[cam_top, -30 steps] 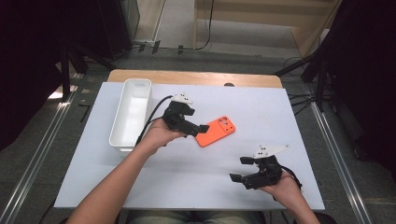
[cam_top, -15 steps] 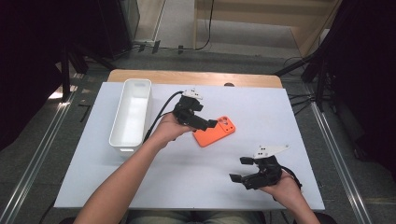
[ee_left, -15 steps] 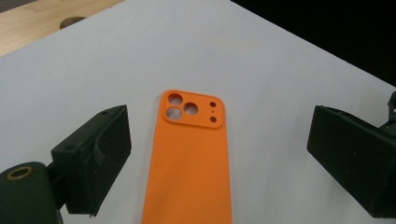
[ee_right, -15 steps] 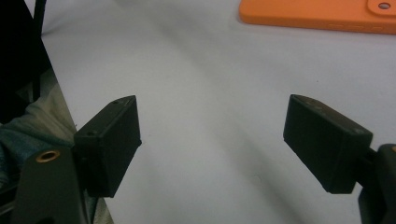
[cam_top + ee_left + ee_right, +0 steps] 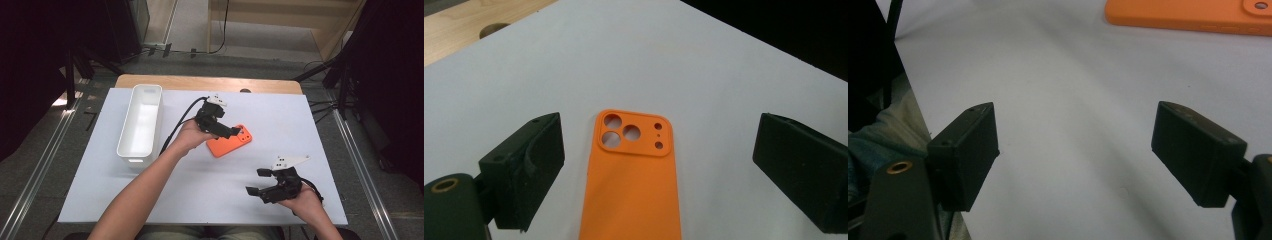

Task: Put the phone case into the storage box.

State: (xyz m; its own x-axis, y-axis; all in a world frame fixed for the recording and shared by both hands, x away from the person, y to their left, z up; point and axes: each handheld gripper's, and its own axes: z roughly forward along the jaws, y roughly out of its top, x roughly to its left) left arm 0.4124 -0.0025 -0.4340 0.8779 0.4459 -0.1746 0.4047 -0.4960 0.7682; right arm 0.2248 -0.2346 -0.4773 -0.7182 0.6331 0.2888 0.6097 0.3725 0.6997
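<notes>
Now left tongs (image 5: 659, 165) straddle orange case (image 5: 631, 180), w/ side gaps.

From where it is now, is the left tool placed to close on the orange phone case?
Probably yes. The left tool is open, its jaws either side of the orange phone case, which lies flat on the white table cover with nothing between them.

Matt orange phone case (image 5: 631, 190)
</notes>
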